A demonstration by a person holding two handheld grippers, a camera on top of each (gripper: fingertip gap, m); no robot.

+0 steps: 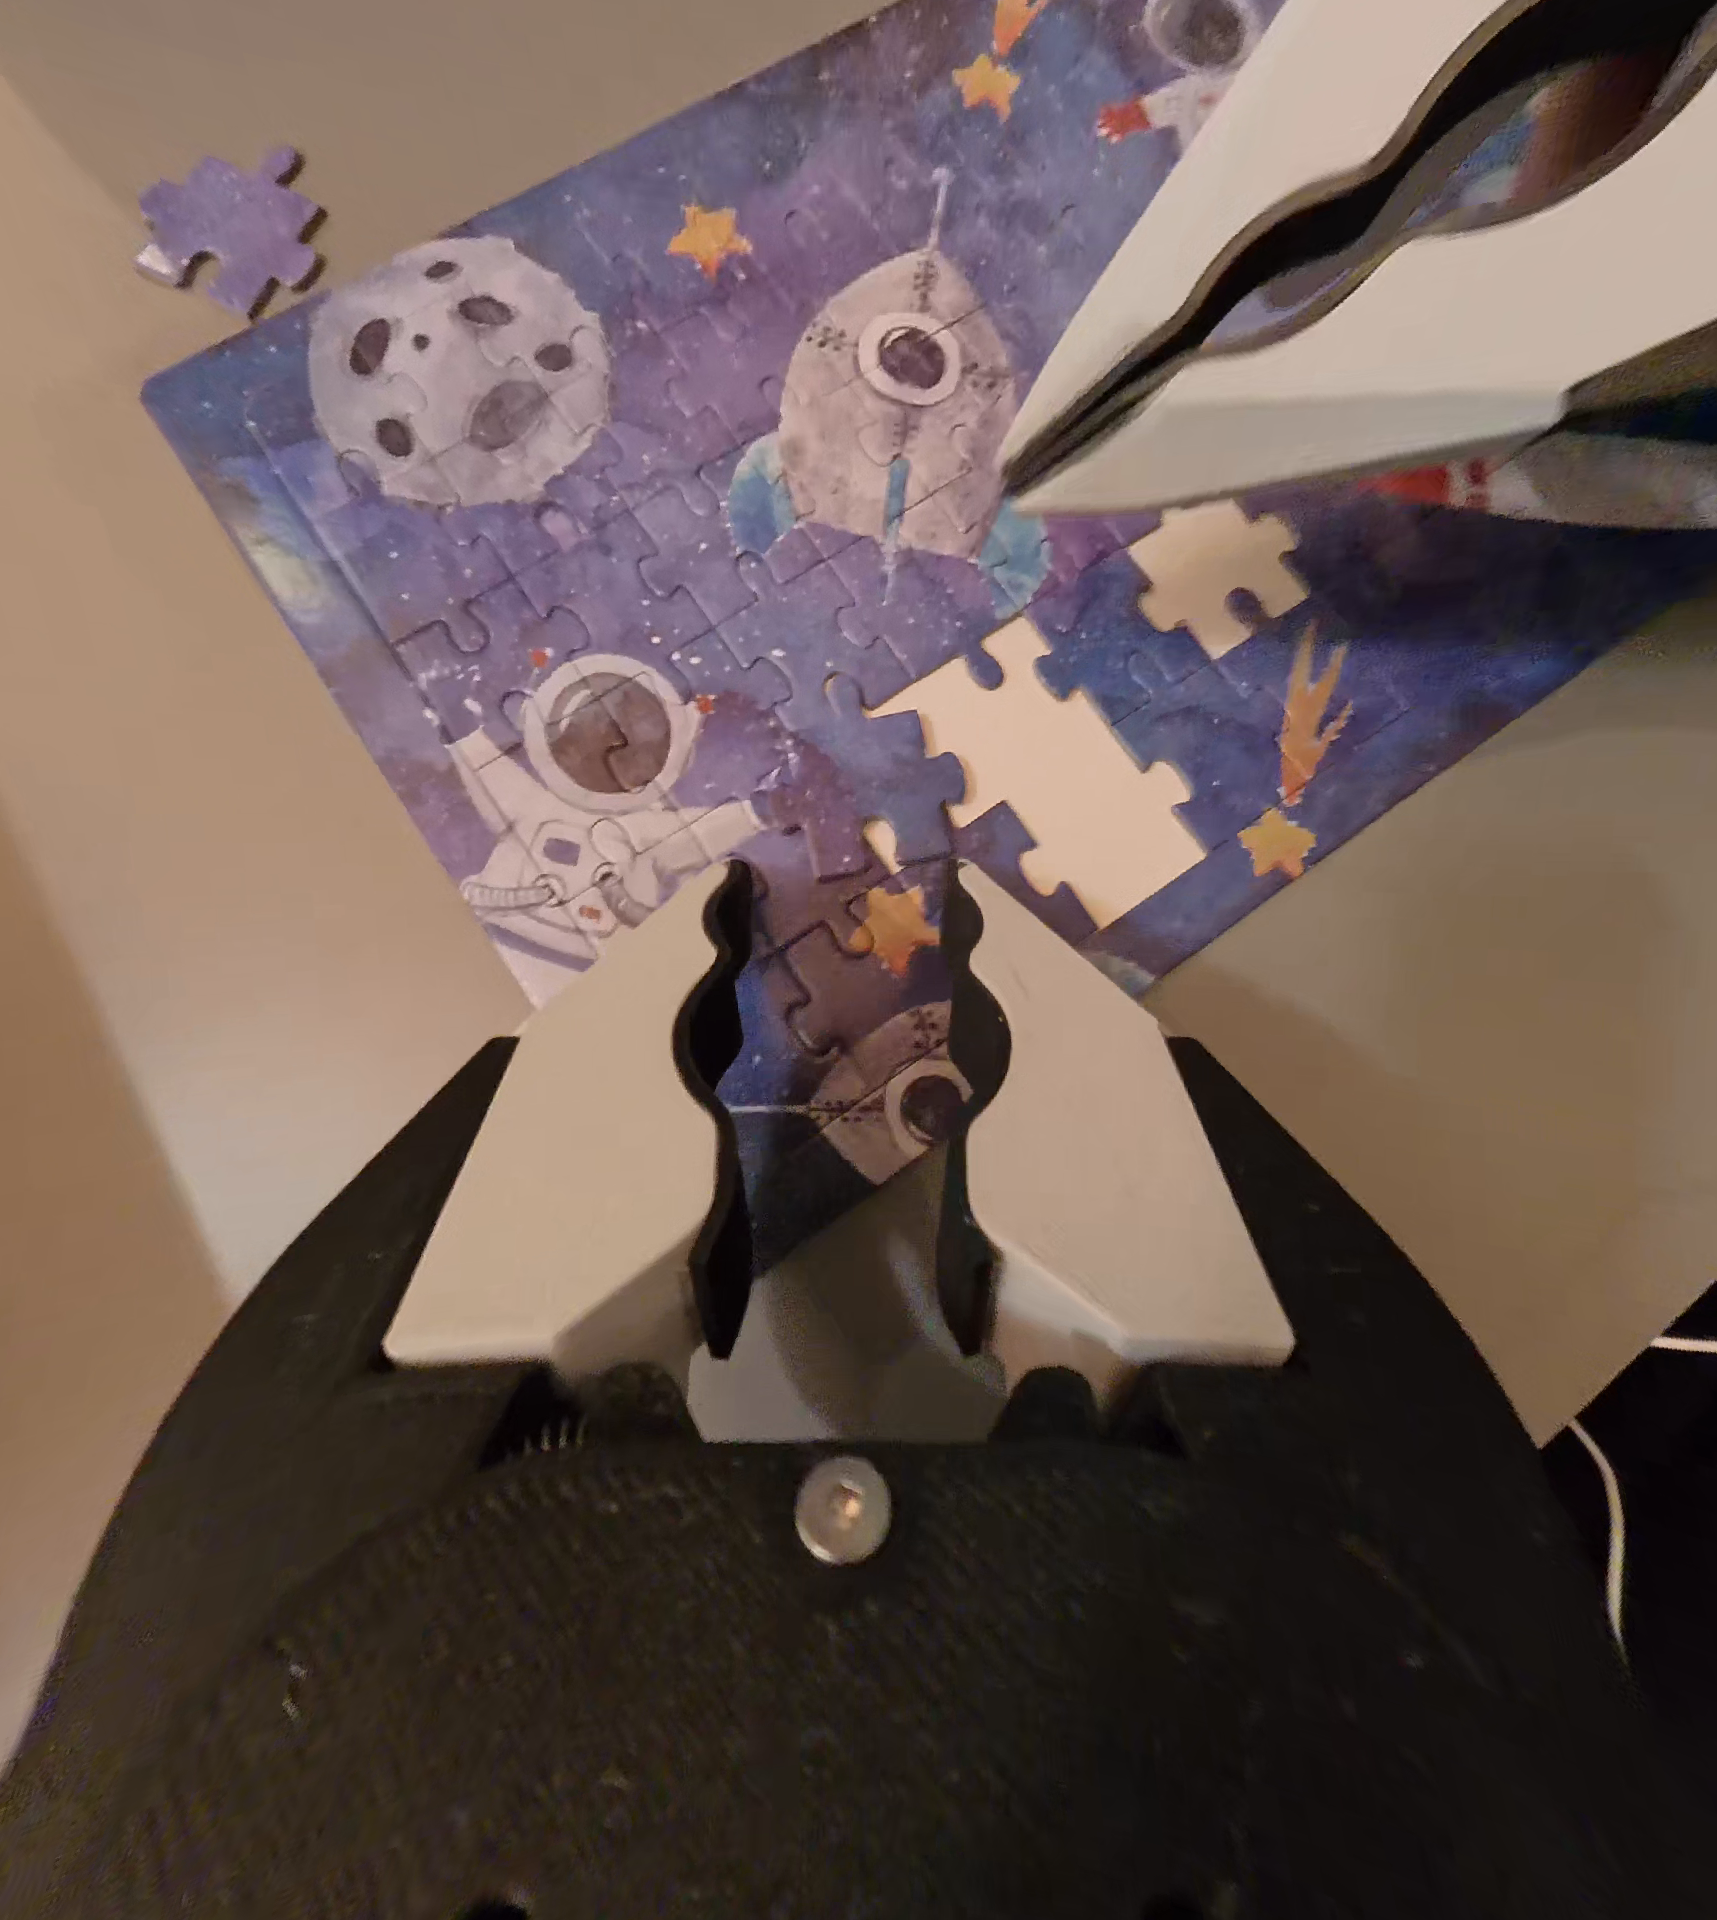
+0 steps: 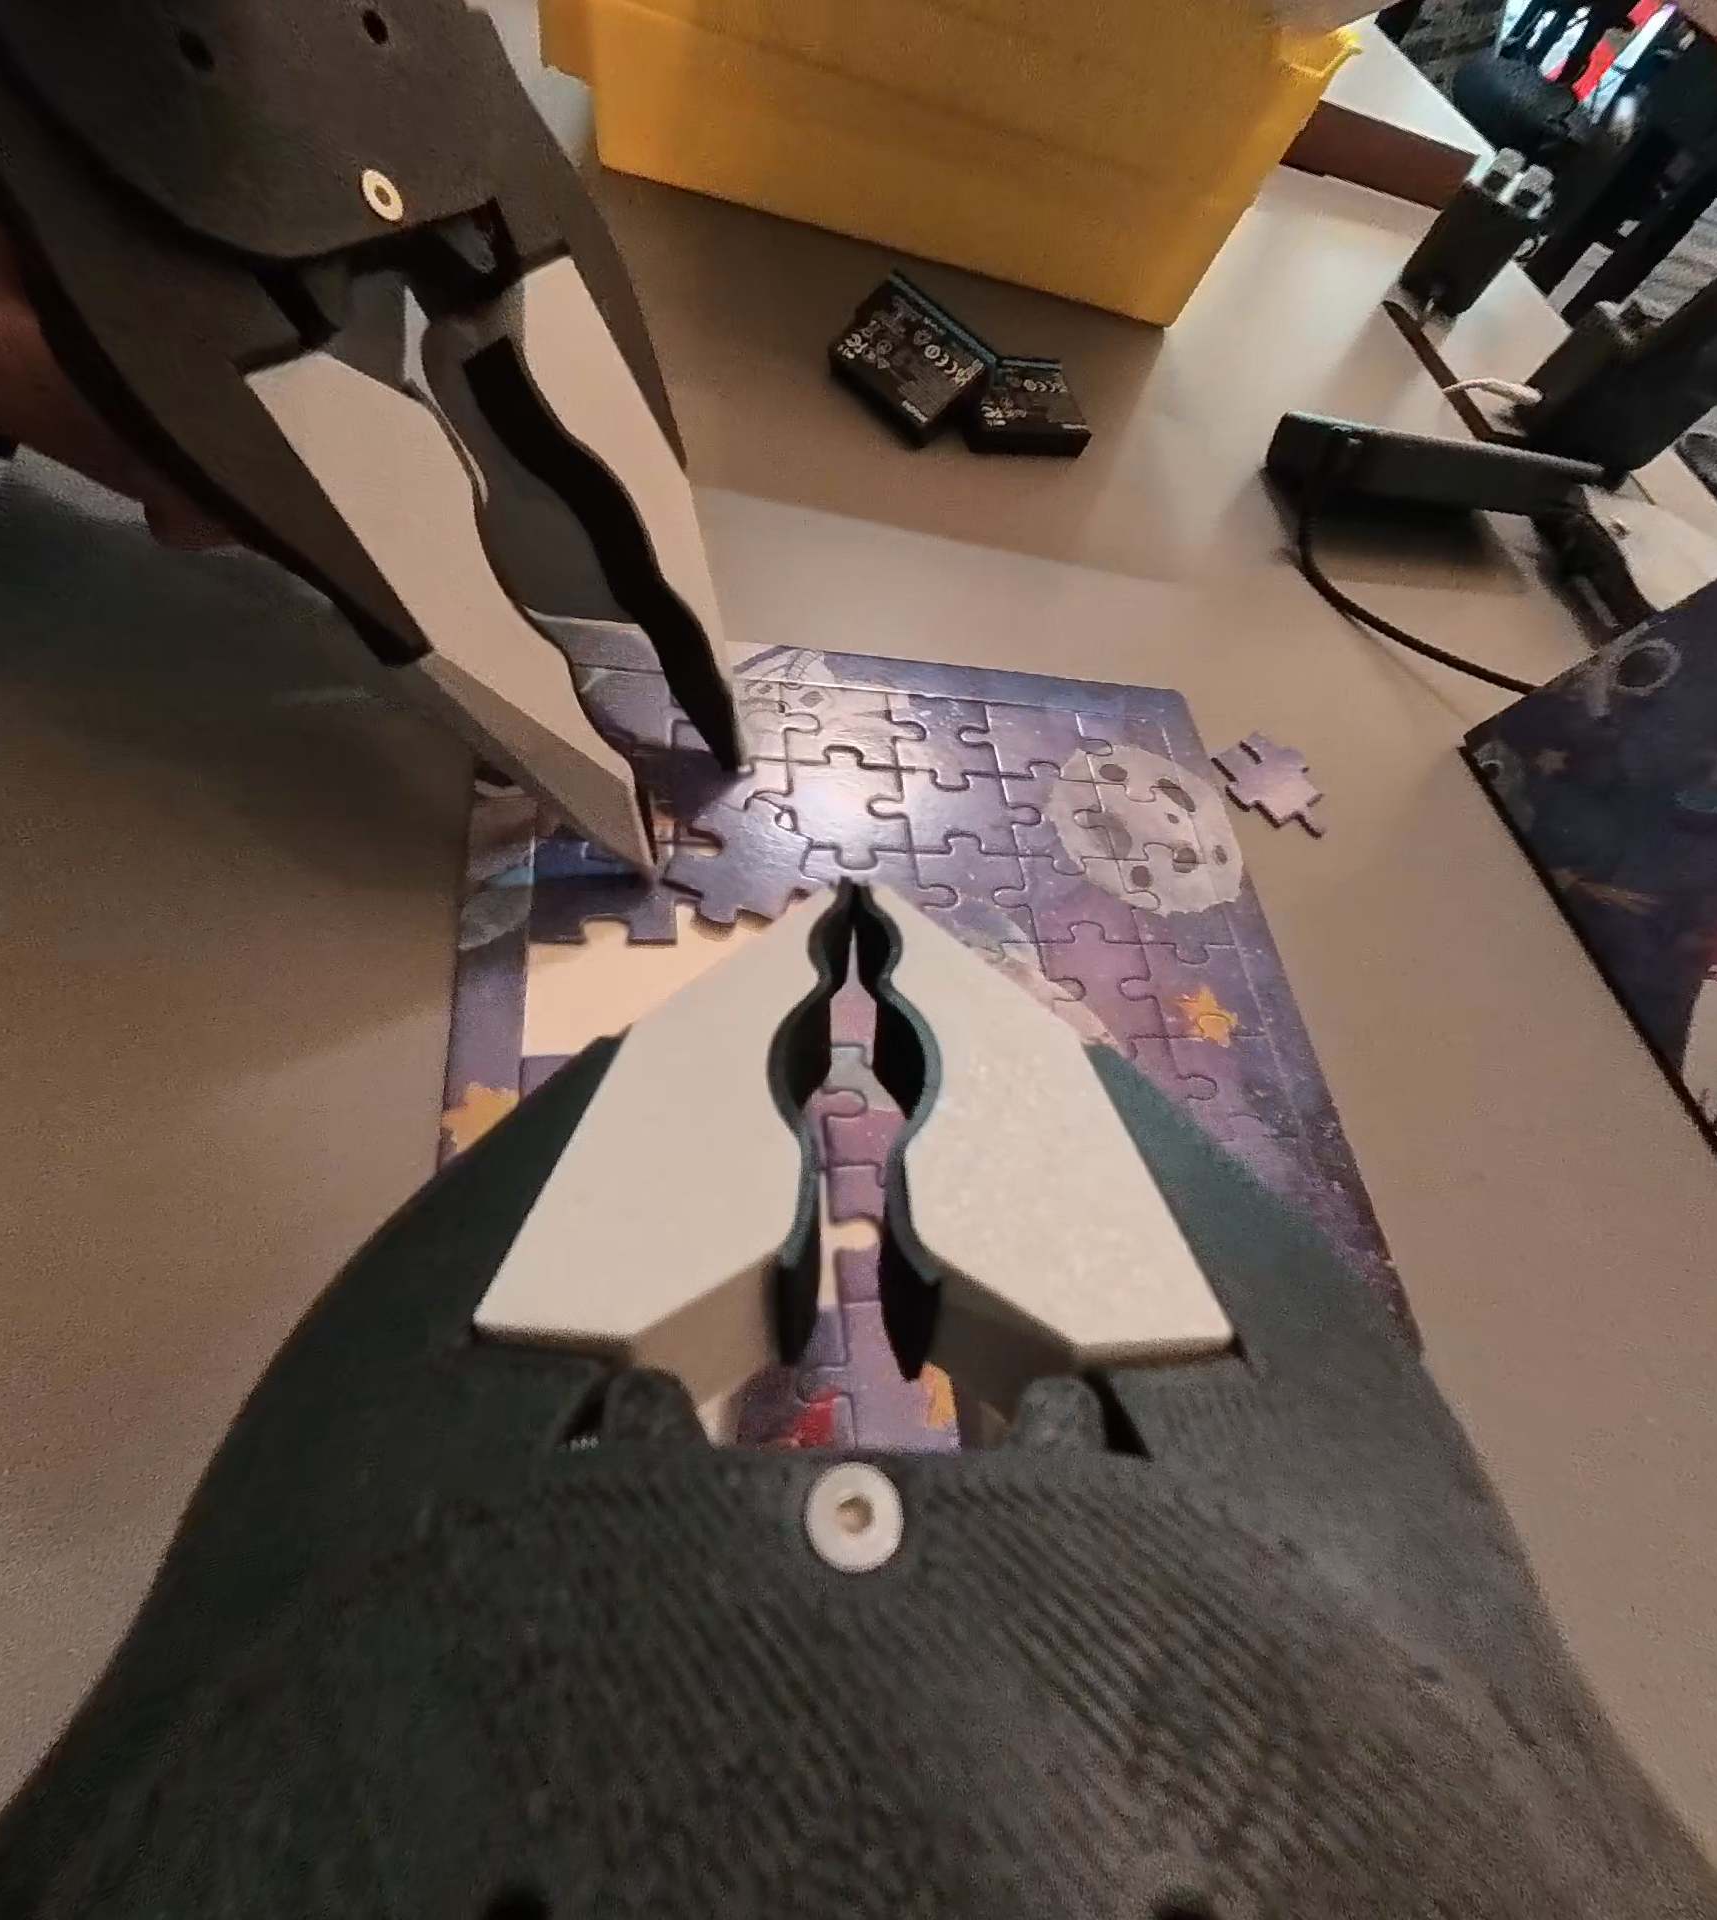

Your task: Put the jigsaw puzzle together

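Two gaps in the puzzle (image 1: 625,582) gaped; my left gripper (image 1: 849,894) pressed half-parted jaws, right gripper (image 2: 854,894) nearly shut, empty, so I judged a nudge could pop seated pieces.

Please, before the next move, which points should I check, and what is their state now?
1. Purple space-picture jigsaw puzzle complete: not ok; a large cream gap and a small cream gap are unfilled.
2. Loose purple puzzle piece reachable: ok, flat on the beige table, beside the puzzle's corner.
3. Left gripper open: ok.
4. Right gripper ready to grasp: not ok, shut, nothing seen in it.
5. Large gap's edge near the left gripper lying flat: cannot tell.
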